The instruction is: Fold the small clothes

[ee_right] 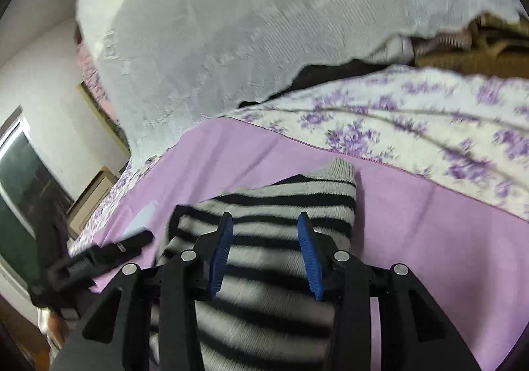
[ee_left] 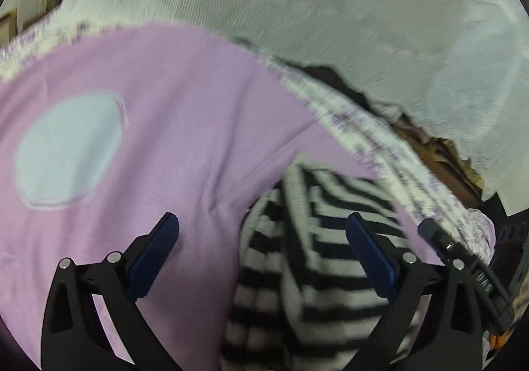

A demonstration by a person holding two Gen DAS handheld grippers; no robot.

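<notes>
A black-and-white striped knitted garment [ee_left: 317, 272] was seen lying bunched on a plain lilac cloth [ee_left: 185, 126], which was itself spread over a white sheet printed with purple flowers [ee_right: 413, 120]. Behind both, a pale grey-white textured cover [ee_left: 297, 1] was draped, and both views were blurred.

In the left wrist view, the left gripper [ee_left: 261, 258] was shown with its blue-padded jaws set wide apart. One blue pad [ee_left: 152, 258] was placed over bare lilac cloth and the other pad [ee_left: 372, 258] over the striped knit; whether either pad touched the fabric could not be told, and nothing was seen pinched between them. A pale blue oval patch [ee_left: 71, 149] on the lilac cloth was shown fully only in this view. At the right edge, part of the black frame of the right gripper [ee_left: 463, 268] was visible just beside the garment.

In the right wrist view, the right gripper [ee_right: 264, 255] was shown with its jaws set narrowly, and the striped knit was seen between and beneath the blue pads [ee_right: 221, 255]. Whether the pads pressed on the fabric could not be told. A ribbed grey cuff or hem [ee_right: 334, 169] at the far end of the garment was shown only here, resting on the lilac cloth. The tip of the left gripper [ee_right: 132, 243] was seen at the left, near the garment's edge. A white wall [ee_right: 43, 73] and a dark framed panel [ee_right: 20, 179] were also visible only in this view.
</notes>
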